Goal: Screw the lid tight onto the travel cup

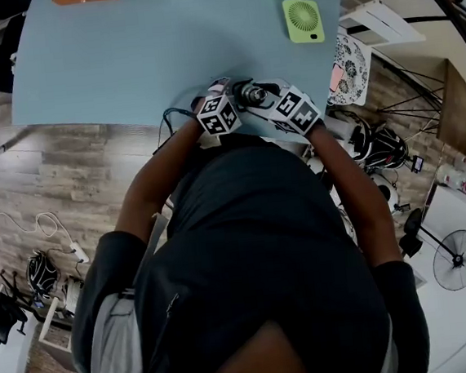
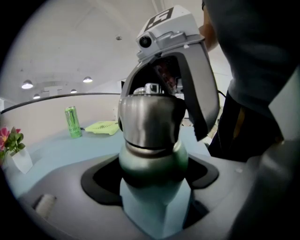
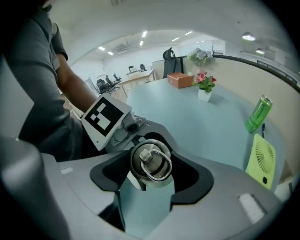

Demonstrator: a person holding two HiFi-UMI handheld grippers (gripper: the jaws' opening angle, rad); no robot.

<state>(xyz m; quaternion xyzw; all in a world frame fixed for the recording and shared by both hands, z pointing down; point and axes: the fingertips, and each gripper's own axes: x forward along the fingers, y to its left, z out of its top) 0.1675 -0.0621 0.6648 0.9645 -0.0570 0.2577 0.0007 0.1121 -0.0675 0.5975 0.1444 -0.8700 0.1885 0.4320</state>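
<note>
Pale-blue table (image 1: 122,53) — travel cup (image 2: 152,161) upright, lid (image 3: 151,161) topmost — left claw (image 2: 152,187) clamps cup, right claw (image 3: 150,183) clamps lid.

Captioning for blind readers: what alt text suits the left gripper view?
A grey-green travel cup with a brushed steel lid is gripped by the left gripper, the right gripper straddling the lid from above. Behind: pale blue table, green can, lime fan.

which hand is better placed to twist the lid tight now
Right: the right gripper is closed on the lid from above, while the left gripper clamps the travel cup body steady.
</note>
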